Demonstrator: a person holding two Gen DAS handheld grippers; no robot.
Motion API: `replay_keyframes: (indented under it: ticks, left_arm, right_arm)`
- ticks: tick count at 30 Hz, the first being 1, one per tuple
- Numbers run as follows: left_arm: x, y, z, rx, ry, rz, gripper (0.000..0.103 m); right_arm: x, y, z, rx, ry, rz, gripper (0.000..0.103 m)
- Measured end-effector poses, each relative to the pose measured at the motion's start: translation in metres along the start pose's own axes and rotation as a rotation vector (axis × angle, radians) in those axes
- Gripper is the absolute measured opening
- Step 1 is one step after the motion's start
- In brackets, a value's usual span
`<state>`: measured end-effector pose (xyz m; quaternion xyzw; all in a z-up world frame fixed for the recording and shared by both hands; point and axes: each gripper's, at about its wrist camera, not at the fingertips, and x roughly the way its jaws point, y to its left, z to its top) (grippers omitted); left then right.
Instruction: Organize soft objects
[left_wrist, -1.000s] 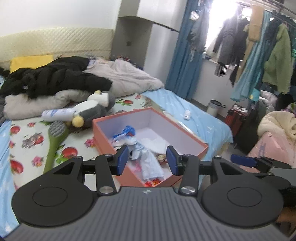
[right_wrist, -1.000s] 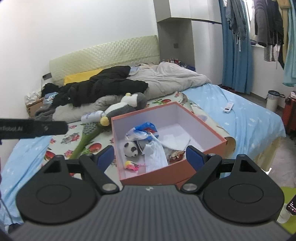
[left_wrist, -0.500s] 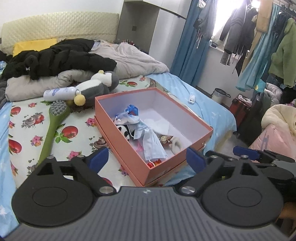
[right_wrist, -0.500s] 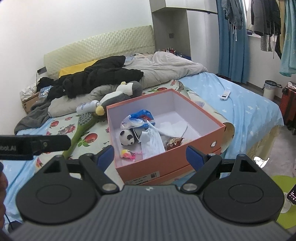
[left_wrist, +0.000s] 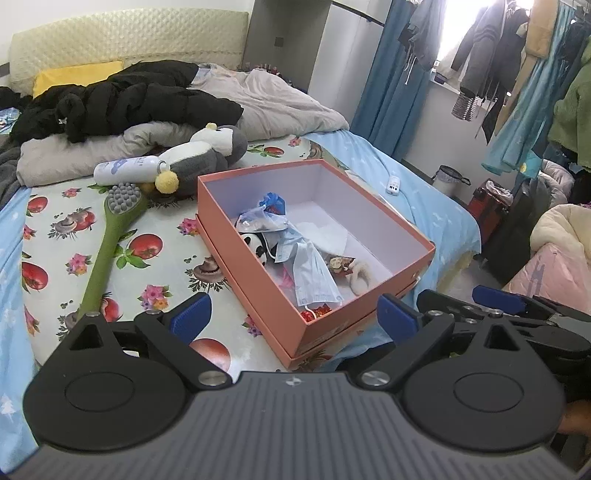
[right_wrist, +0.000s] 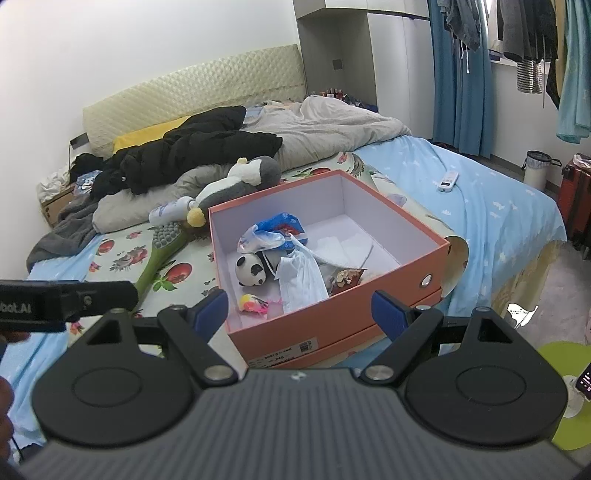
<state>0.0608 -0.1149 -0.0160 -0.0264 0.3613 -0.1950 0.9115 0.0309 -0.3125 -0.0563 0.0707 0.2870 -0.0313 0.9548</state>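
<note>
Left wrist view: the left gripper (left_wrist: 293, 317) is hovering over the near corner of the orange box (left_wrist: 258, 280), jaws standing wide apart with nothing between the blue pads (left_wrist: 190, 317). The box is sitting open on the fruit-print sheet (left_wrist: 55, 240) of the bed, and the soft items are lying in its near-left part — a small panda plush (left_wrist: 255, 245), a pale blue face mask (left_wrist: 314, 275) draped beside it, and a blue-and-clear plastic bag (left_wrist: 266, 214) behind them. Outside the box, on its far-left side, a grey-and-white penguin plush (left_wrist: 207, 155) is resting next to a white bottle (left_wrist: 123, 170), and a green long-handled brush (left_wrist: 107, 243) is lying along the sheet. A black jacket (left_wrist: 122, 99) is piled near the headboard. The right gripper (left_wrist: 498, 299) is showing at the right edge, beyond the box corner. Right wrist view: the right gripper (right_wrist: 299, 310) is hanging above the box's labelled near wall (right_wrist: 332, 317), jaws spread and empty. The panda plush (right_wrist: 251, 271), the face mask (right_wrist: 301, 278) and a small pink-and-yellow toy (right_wrist: 253, 304) are lying inside the box near this wall — the penguin plush (right_wrist: 236, 184) is staying outside, behind the far-left corner. A white remote (right_wrist: 448, 181) is lying on the blue sheet (right_wrist: 498, 210) to the right. Part of the left gripper (right_wrist: 62, 301) is reaching in from the left edge.
</note>
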Motion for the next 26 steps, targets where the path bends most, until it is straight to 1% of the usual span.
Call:
replay_keyframes:
  ticks: [9,16,19,22,26]
  left_arm:
    - [-0.0010,-0.0017,-0.0006,-0.003,-0.004,0.023,0.098]
    - [-0.0014,-0.0018,-0.0001,-0.005,-0.004,0.028,0.098]
    - [-0.0037,-0.0021,-0.0016,-0.009,-0.019,0.024,0.098]
    - [-0.0042,-0.0024,-0.0015,-0.019,-0.018,0.024,0.098]
    - [-0.0032,-0.0049,-0.0014,0.002,-0.015,0.025,0.098]
  right_arm:
    - [0.0001,-0.0004,0.0000,0.004,0.003,0.007,0.086]
    - [-0.0025,-0.0022,0.0020,0.010,0.002,0.008,0.086]
    - [-0.0039,-0.0009,0.0021,-0.002,-0.003,0.001,0.086]
    - [-0.0059,-0.0020,0.0020,-0.002,-0.008,0.003,0.086]
    - [-0.0050,-0.0042,0.0018,0.008,-0.001,-0.001,0.086]
